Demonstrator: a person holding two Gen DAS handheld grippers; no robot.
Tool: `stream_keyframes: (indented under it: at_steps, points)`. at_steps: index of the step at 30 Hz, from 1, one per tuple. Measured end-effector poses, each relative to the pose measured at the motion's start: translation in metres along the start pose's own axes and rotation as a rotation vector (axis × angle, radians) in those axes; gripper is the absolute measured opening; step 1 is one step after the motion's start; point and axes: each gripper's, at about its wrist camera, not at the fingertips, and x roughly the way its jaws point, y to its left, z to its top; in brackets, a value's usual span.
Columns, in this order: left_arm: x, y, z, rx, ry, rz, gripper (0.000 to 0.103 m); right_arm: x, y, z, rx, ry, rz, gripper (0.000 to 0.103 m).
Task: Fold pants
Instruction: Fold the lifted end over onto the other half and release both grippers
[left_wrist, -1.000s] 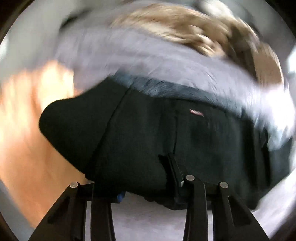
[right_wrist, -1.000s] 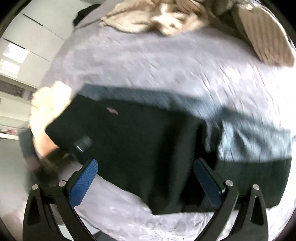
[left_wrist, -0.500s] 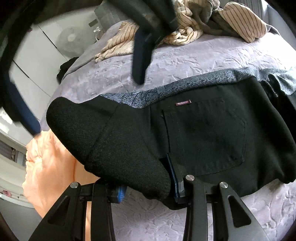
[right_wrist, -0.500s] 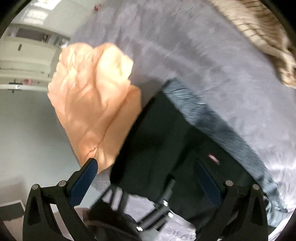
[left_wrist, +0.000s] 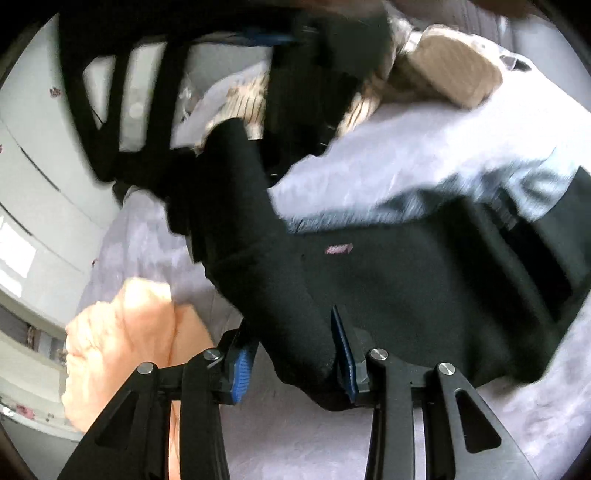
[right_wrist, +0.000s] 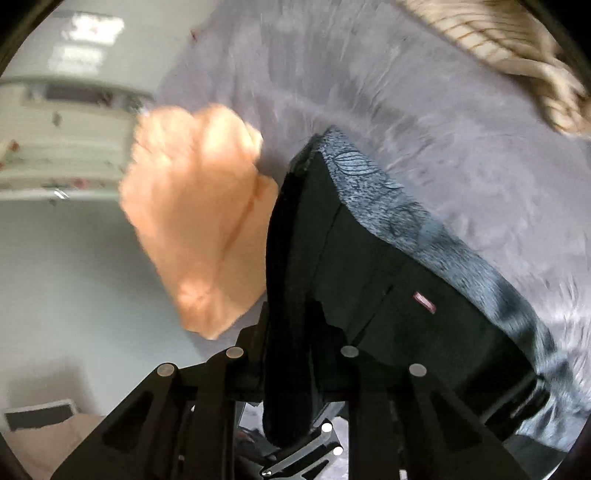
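left wrist view shows the other tool, the black right gripper (left_wrist: 229, 122), blurred across the upper left of the frame with a fold of cloth rising to it; right wrist view does not show that overhead shape but gives a sharper look at the waistband edge and shows screws and black frame of the left gripper (right_wrist: 314, 446) at bottom centre. the black textured-fabric pants (left_wrist: 406, 295) lie on the pale lilac embossed bedspread (left_wrist: 388, 166), filling centre and right of the left view; a small pink label (left_wrist: 338, 249) sits near the pocket, and a blue-grey patterned waistband lining (right_wrist: 388, 206) runs diagonally along the upper edge in the right view. the left gripper (left_wrist: 291, 362), bottom centre, has its blue-padded fingers (left_wrist: 242, 369) pinching a thick fold of the pants. the right gripper (right_wrist: 288, 354) has its jaws drawn in around a raised vertical ridge of the pants, pads hidden by cloth. a peach-orange crumpled cloth (right_wrist: 199, 214) lies just beside the pants at left. a beige striped garment pile (left_wrist: 443, 74) sits at the top, well apart. motion blur softens most of the left view.
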Motion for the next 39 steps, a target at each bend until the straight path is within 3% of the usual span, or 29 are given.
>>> stream_keyframes:
  at_steps: [8, 13, 17, 21, 26, 28, 31, 34, 37, 39]
  points:
    - [-0.072, -0.058, 0.061, 0.057, -0.175, -0.122, 0.039, -0.128, -0.071, -0.104, 0.124, -0.329, 0.216, 0.020]
    - [-0.098, -0.117, 0.087, 0.142, -0.229, -0.214, 0.039, -0.185, -0.123, -0.174, 0.201, -0.483, 0.226, 0.020]
    - [-0.106, -0.175, 0.095, 0.234, -0.230, -0.277, 0.039, -0.200, -0.174, -0.226, 0.294, -0.552, 0.225, 0.020]
    - [-0.091, -0.239, 0.085, 0.346, -0.173, -0.314, 0.039, -0.197, -0.227, -0.274, 0.375, -0.574, 0.206, 0.020]
    - [-0.058, -0.284, 0.070, 0.426, -0.070, -0.333, 0.039, -0.162, -0.295, -0.311, 0.517, -0.552, 0.156, 0.020]
    - [-0.053, -0.295, 0.059, 0.459, -0.069, -0.311, 0.039, -0.146, -0.318, -0.322, 0.574, -0.534, 0.137, 0.020]
    - [-0.053, -0.297, 0.051, 0.484, -0.068, -0.306, 0.040, -0.133, -0.331, -0.335, 0.601, -0.533, 0.141, 0.020]
    - [-0.057, -0.288, 0.049, 0.486, -0.052, -0.321, 0.050, -0.133, -0.326, -0.336, 0.599, -0.543, 0.138, 0.020]
    - [-0.063, -0.271, 0.049, 0.445, -0.030, -0.377, 0.070, -0.136, -0.314, -0.336, 0.585, -0.535, 0.068, 0.020]
    - [-0.071, -0.252, 0.051, 0.406, -0.025, -0.427, 0.070, -0.135, -0.310, -0.335, 0.575, -0.529, 0.016, 0.020]
